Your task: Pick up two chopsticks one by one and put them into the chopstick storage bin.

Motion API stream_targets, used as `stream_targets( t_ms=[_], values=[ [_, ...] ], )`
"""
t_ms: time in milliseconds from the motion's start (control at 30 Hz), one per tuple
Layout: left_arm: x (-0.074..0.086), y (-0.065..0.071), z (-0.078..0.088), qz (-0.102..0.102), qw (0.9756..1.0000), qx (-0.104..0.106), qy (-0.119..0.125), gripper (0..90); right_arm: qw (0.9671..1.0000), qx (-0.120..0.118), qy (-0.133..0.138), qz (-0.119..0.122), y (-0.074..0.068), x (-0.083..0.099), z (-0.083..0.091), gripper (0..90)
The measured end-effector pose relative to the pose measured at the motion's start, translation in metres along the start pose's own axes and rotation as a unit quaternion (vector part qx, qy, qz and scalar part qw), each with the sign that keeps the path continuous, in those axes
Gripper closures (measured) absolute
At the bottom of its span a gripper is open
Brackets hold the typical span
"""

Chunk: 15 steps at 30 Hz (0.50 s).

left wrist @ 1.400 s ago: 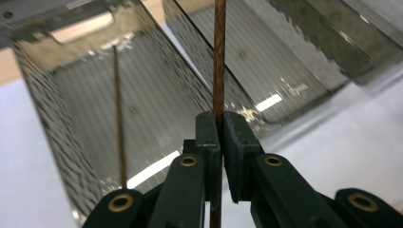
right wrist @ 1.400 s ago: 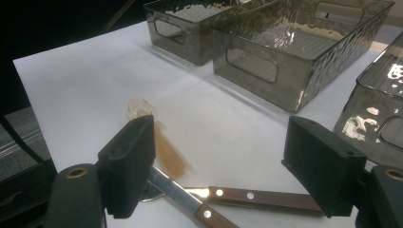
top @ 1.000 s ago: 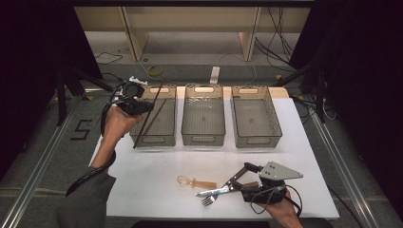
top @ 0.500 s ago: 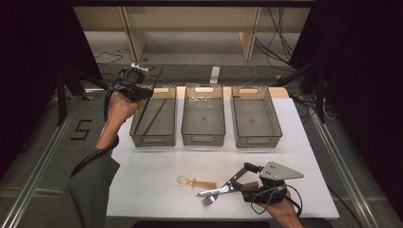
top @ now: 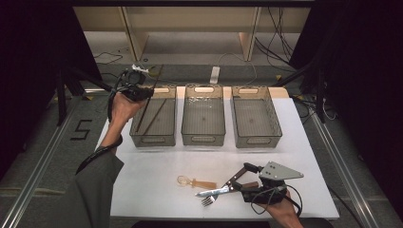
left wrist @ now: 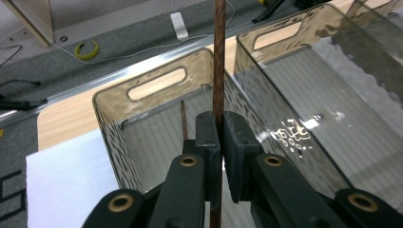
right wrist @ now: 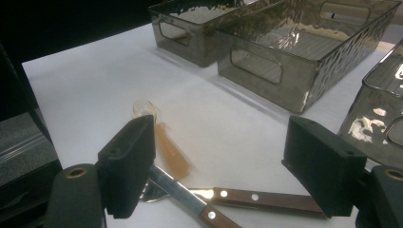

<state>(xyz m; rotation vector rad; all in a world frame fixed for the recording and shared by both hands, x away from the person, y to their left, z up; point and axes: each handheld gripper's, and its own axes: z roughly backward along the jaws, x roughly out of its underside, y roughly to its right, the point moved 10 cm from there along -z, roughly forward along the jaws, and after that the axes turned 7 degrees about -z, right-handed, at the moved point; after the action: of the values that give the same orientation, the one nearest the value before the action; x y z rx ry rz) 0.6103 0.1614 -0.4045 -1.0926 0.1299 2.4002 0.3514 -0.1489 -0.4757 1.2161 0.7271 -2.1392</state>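
Near edge of white tabletop (top: 142,190), right of centre: right tongs (top: 236,179) low over the surface, jaws spread wide, gripping nothing. Grey three-cornered plate on top, cable looped by the hand (top: 280,213).

Between and under those jaws in the right gripper view: two wood-handled metal utensils, riveted. Fork (top: 216,194) with tines toward the near edge; second utensil (right wrist: 190,202) crossing it, head hidden behind the left jaw, type unclear.

Just left of the fork: translucent amber plastic spoon (top: 196,182), flat on the tabletop, bowl pointing left.

Mid tabletop bare.

Far edge: three smoky transparent bins in a row, handle slots in the end walls. Left bin (top: 154,124), middle bin (top: 203,122), right bin (top: 255,118). Middle and right look empty.

Left bin: one thin dark chopstick (top: 153,117) lying inside, diagonal along the floor.

Far-left corner: left tongs (top: 142,95) above the far-left rim of the left bin, clenched on a second brown chopstick (left wrist: 218,57). Stick pinched between the two pads, upper end rising past the far wall of the bin, lower end slanting down into the bin.

Beyond the tabletop: grey floor, cables, white power strip (top: 215,74), wooden shelf legs (top: 134,33).
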Motion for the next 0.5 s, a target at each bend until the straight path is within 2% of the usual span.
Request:
stream_targets(
  t_ms=[500],
  values=[
    [0.0095,0.0036,-0.0089,-0.004,1.0,0.004,0.002,84.3,1.0,0.0,-0.002,0.0,-0.0008,0.0003,-0.0001,26.7]
  ],
)
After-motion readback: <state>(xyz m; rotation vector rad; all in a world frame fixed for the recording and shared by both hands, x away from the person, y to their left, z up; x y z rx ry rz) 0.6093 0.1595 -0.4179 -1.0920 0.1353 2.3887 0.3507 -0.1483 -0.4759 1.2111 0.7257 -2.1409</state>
